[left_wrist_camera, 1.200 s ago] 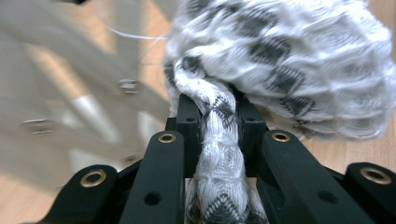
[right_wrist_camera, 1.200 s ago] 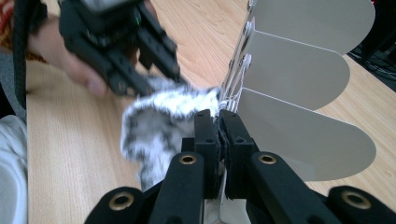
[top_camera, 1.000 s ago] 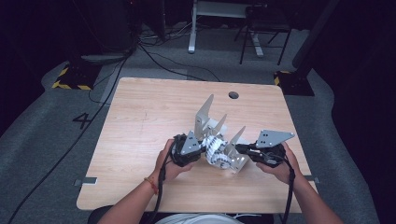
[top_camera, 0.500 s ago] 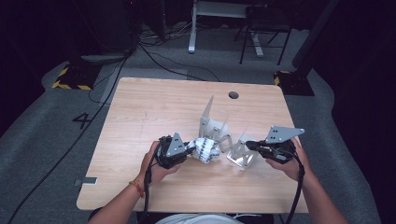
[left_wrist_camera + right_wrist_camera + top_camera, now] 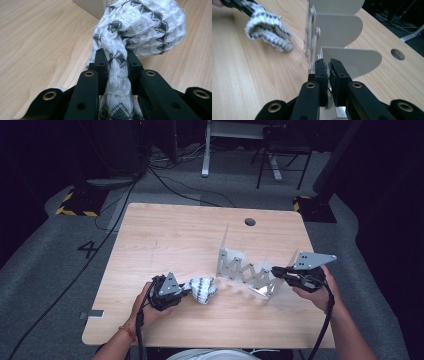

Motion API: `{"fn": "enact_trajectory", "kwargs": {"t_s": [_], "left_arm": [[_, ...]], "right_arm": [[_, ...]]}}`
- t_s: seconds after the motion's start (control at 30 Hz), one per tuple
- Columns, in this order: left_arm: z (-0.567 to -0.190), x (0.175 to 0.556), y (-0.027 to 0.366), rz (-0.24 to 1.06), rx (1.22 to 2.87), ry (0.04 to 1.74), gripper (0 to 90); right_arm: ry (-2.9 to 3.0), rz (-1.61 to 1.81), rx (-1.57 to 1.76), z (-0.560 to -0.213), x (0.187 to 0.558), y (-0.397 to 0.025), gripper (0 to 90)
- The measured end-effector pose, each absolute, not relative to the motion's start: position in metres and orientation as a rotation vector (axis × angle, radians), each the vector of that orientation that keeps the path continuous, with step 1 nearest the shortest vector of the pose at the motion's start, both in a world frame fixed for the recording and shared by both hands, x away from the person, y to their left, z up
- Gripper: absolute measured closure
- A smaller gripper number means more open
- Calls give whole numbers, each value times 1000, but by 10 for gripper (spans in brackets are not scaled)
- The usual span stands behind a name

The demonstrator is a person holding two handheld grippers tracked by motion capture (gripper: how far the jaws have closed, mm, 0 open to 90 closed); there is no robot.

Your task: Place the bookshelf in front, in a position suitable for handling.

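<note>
While the left gripper (image 5: 186, 291) clamps the knitted sock (image 5: 202, 289) lying crosswise toward the extending rack (image 5: 250, 270) mid-table, the right gripper (image 5: 328, 67), seen close, pinches that rack's nearest plate.

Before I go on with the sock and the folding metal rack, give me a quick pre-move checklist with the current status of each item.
1. Left gripper clamped on the sock: ok, jaws pinch a bunched part.
2. Sock free of the rack: ok, they lie apart in the high view.
3. Right gripper holding the rack's end panel: ok, jaws closed on its edge.
4. Rack stretched open: ok, the lattice shows extended.
5. Rack standing steady on the table: cannot tell.
6. Sock fully off the table: cannot tell.
</note>
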State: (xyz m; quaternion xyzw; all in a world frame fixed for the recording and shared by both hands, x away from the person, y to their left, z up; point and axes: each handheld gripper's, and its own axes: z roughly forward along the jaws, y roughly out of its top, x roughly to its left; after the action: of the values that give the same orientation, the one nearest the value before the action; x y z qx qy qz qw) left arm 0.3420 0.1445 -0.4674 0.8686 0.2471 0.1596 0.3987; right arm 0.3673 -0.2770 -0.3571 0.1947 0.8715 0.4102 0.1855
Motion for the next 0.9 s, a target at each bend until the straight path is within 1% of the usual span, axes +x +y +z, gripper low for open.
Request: {"fn": "enact_trajectory", "kwargs": {"t_s": [0.17,0.4,0.73,0.9], "left_arm": [[-475,344,137,355,2239,609,758],[-481,344,132,309,2275,602,753],[-486,345,128,276,2296,592,748],[-486,345,128,273,2304,587,748]], "right_arm": [[2410,1238,529,-348,361,-273,770],[2412,1247,506,-351,368,-242,727],[2462,1172,525,-354,388,-218,736],[2520,1140,543,-353,391,-215,793]]}}
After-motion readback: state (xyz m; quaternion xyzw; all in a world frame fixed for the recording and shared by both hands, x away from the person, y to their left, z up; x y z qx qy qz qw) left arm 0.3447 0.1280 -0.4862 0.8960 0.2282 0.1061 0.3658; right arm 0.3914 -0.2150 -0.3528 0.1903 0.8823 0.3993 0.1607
